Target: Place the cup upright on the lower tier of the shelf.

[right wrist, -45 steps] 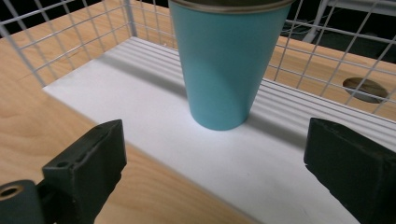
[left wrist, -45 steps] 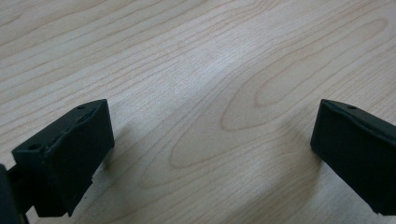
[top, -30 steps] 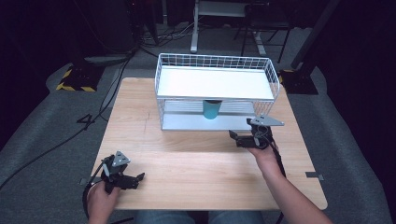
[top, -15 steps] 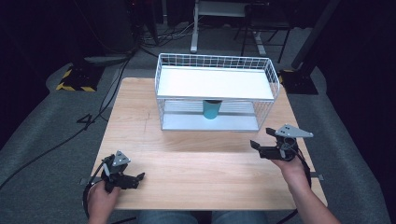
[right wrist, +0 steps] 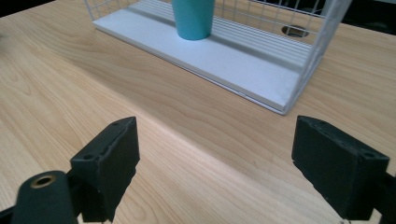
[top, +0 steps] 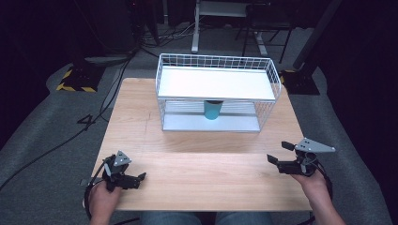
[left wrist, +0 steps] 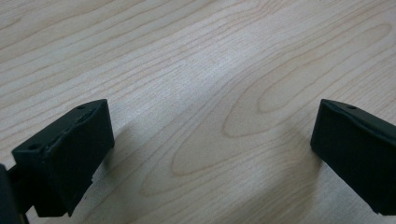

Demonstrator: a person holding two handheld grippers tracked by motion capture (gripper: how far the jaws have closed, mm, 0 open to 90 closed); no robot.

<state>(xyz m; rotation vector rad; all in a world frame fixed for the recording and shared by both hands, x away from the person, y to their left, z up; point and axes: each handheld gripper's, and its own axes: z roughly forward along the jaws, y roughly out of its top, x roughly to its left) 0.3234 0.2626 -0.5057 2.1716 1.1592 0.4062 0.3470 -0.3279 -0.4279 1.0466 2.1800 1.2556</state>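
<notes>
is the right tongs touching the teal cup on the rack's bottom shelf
Apart. The high view shows the right tongs near the table's right edge, with bare wood between them and the teal cup inside the white wire rack; the right gripper view shows empty jaws.

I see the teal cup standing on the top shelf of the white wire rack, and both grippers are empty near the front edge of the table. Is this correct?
Not quite. The teal cup stands on the lower shelf of the white wire rack, under the top shelf, as the high view shows. The rest holds: the left gripper and right gripper are empty near the table front edge.
</notes>
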